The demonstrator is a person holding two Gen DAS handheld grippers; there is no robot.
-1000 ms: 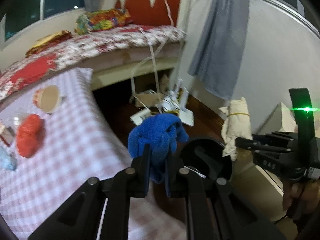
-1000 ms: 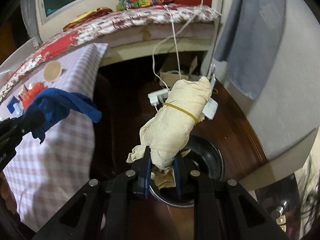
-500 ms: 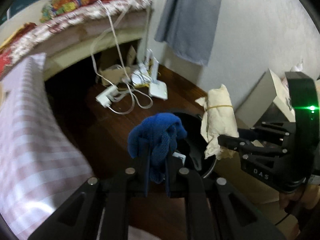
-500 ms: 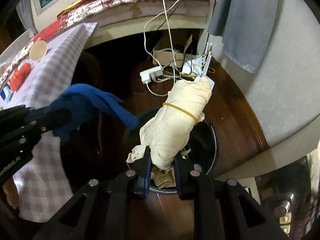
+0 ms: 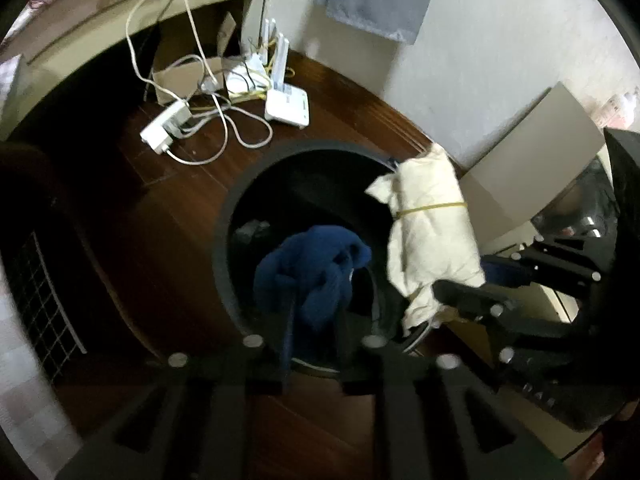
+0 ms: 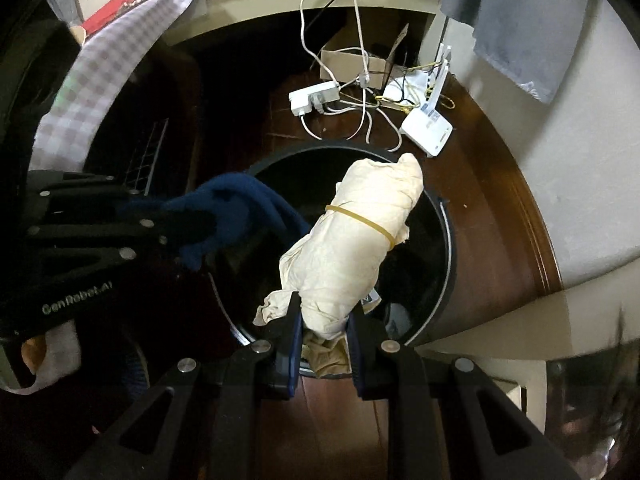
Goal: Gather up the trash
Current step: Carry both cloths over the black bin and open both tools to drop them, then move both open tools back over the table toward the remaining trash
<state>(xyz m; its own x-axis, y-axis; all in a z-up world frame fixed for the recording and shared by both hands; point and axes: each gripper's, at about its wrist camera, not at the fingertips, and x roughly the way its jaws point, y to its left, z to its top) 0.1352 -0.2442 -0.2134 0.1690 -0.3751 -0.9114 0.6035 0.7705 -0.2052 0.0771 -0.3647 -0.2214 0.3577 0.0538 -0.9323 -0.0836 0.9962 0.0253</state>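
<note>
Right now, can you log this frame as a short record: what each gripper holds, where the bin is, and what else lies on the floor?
left gripper: shut on blue cloth, over the bin opening
right gripper: shut on cream bundle tied with a rubber band, over the bin
black bin: round, open, on the wooden floor
floor beyond bin: white power strip, white router, cables
release: not yet done

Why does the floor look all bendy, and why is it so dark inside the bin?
Left wrist view: the fisheye lens curves the floor and wall; the bin sits in shadow, and the blue cloth looks smeared. Right wrist view: same bending; the cream bundle is brightest.
</note>
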